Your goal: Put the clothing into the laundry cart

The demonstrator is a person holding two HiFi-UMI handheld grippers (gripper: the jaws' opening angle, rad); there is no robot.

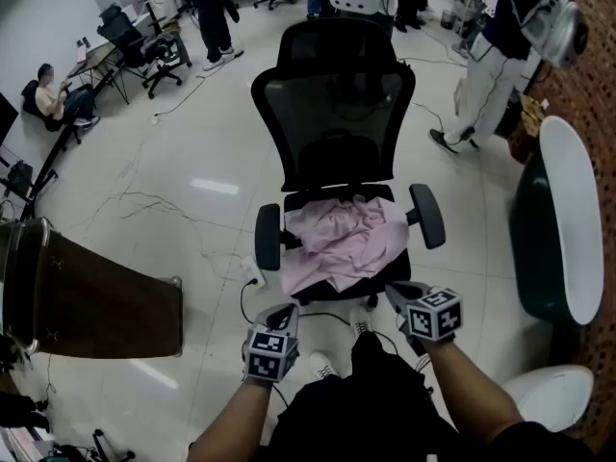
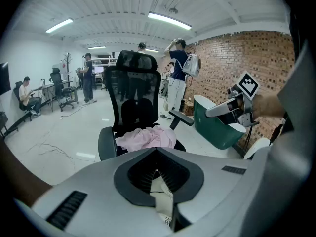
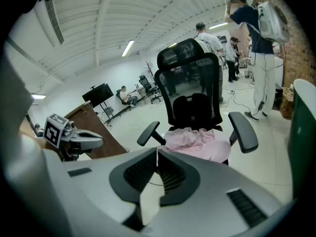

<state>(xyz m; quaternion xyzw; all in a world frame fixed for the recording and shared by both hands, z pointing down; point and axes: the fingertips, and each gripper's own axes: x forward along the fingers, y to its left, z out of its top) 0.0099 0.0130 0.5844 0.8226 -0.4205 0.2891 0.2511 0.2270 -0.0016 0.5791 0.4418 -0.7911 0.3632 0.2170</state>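
pink garment (image 1: 345, 242): crumpled heap, lying on seat of black office chair (image 1: 332, 114), between armrests, edge draping over seat front.

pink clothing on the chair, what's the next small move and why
Probably open the right gripper and reach it forward to the pink clothing on the chair seat. Its jaws and those of the left gripper are together and empty, short of the clothing, which lies untouched.
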